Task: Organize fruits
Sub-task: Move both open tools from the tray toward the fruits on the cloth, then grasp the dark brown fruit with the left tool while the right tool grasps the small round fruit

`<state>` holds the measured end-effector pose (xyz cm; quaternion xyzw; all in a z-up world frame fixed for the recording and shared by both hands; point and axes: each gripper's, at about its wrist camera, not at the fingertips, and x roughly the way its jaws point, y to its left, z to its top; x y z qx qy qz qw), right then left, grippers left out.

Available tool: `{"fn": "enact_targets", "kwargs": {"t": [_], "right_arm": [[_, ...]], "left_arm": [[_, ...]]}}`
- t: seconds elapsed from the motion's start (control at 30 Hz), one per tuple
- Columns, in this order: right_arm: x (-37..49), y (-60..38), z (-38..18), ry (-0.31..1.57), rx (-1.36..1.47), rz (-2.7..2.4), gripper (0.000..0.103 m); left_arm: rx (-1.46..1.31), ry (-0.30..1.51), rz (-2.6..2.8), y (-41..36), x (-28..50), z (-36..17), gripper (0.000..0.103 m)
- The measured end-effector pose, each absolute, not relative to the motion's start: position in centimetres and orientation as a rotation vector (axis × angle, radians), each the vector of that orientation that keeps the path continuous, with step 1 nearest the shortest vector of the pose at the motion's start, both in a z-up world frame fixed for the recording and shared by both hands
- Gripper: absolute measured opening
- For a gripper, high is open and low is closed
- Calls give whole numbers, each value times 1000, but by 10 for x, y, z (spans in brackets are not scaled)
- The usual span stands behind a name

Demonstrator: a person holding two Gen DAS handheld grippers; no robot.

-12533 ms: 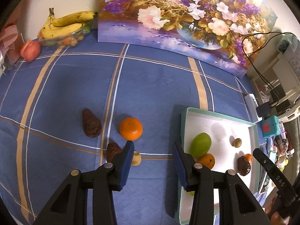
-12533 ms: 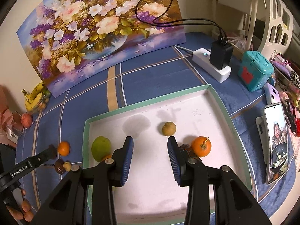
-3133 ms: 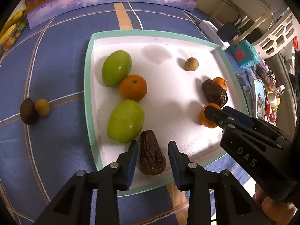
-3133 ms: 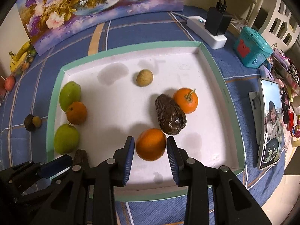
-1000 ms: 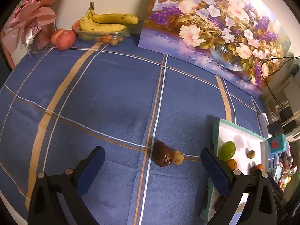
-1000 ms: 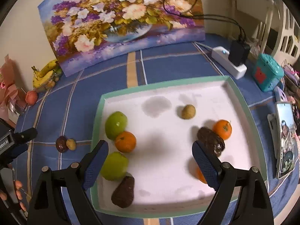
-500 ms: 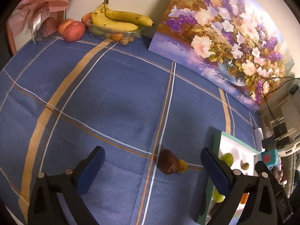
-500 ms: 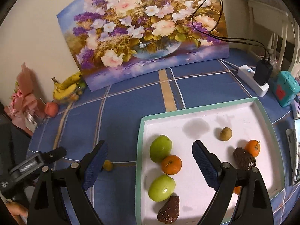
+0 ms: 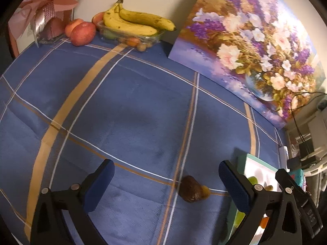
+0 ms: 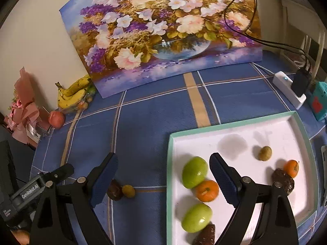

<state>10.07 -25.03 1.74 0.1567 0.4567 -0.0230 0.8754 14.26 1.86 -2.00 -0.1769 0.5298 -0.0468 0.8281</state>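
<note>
We hold both grippers, left gripper (image 9: 166, 180) and right gripper (image 10: 163, 173), fingers wide, above a dark brown wrinkled fruit (image 9: 190, 188) beside the teal-rimmed white tray (image 10: 231, 125).

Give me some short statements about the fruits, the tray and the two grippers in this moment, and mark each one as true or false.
1. Both grippers are open and hold nothing. True: the left gripper and the right gripper both stand wide apart and empty.
2. Two green fruits lie in the tray. True: one green fruit lies farther back, the other green fruit nearer.
3. All loose fruits are already in the tray. False: a dark brown fruit and a small yellow fruit still lie on the blue cloth, side by side.
4. The bananas lie inside the tray. False: they rest on a clear container by the wall.
</note>
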Motion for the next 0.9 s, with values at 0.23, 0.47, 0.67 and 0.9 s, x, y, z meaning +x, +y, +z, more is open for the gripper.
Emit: {"fn": "enact_targets", "kwargs": {"t": [0.23, 0.47, 0.67, 0.9], "right_arm": [[111, -244, -3, 1008, 302, -65, 91], [109, -247, -10, 1027, 302, -73, 91], [106, -254, -9, 1028, 325, -79, 91], [103, -257, -7, 1027, 345, -78, 91]], "left_arm": [[-353, 1197, -85, 14, 150, -45, 102], [-380, 1279, -190, -18, 150, -62, 85], [-361, 1320, -277, -46, 147, -65, 54], [-338, 1338, -269, -46, 149, -67, 31]]}}
